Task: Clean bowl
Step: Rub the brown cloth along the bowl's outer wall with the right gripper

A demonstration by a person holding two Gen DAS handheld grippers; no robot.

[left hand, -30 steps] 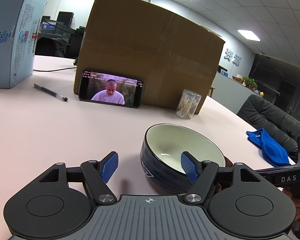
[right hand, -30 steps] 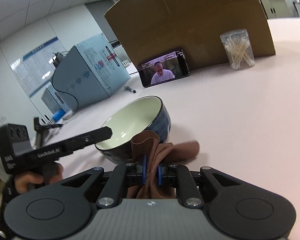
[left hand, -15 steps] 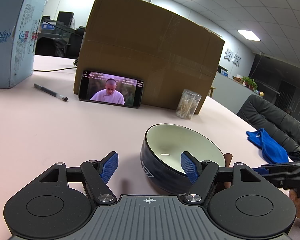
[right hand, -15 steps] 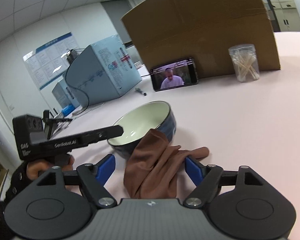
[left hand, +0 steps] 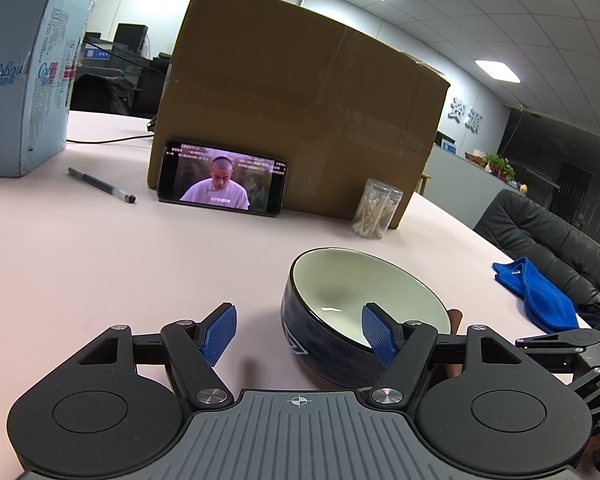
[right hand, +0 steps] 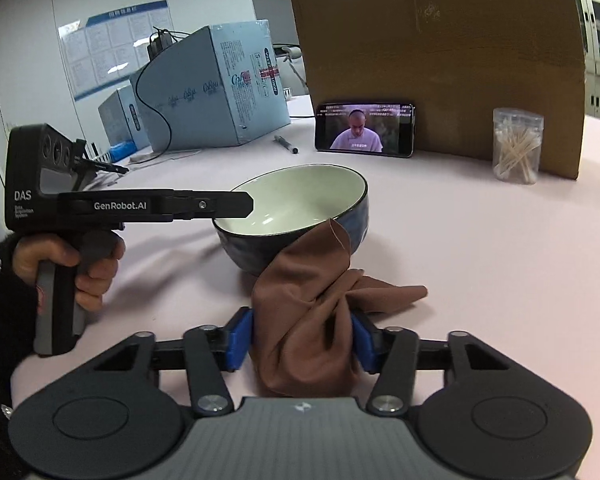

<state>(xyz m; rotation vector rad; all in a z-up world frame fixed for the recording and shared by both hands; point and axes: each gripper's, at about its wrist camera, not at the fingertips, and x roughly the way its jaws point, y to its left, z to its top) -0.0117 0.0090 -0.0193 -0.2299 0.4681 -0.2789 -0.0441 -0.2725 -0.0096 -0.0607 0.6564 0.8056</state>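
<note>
Table (left hand: pixel 100 264) with a pale pink top carries everything, inside an office with ceiling light panels and grey walls. Beyond the fingers of both grippers stands a big cardboard box (left hand: pixel 300 128); a phone (left hand: pixel 222 184) leans against it on its long side with a video on the screen. Right of the phone is a clear jar of cotton swabs (left hand: pixel 376 208), left of it a pen (left hand: pixel 100 185) and a light blue carton (left hand: pixel 24 76). A blue cloth (left hand: pixel 536 294) lies far to the right, near a black chair (left hand: pixel 548 240).

The left gripper (left hand: pixel 298 330) has its fingers spread wide and they hold nothing. Its right pad (left hand: pixel 376 334) appears in front of the bowl (left hand: pixel 360 312); if it touches the rim, I cannot tell.

The right gripper (right hand: pixel 300 340) has its pads pressed against the two sides of a brown cloth (right hand: pixel 312 312), with a wide gap between them filled by the bunched fabric. The cloth rises from between the fingers, and its upper corner lies against the bowl's near wall.

The bowl stands upright on the table, opening upward, dark blue outside and cream inside. It is just ahead of the right fingers and at the right finger of the left gripper.
</note>
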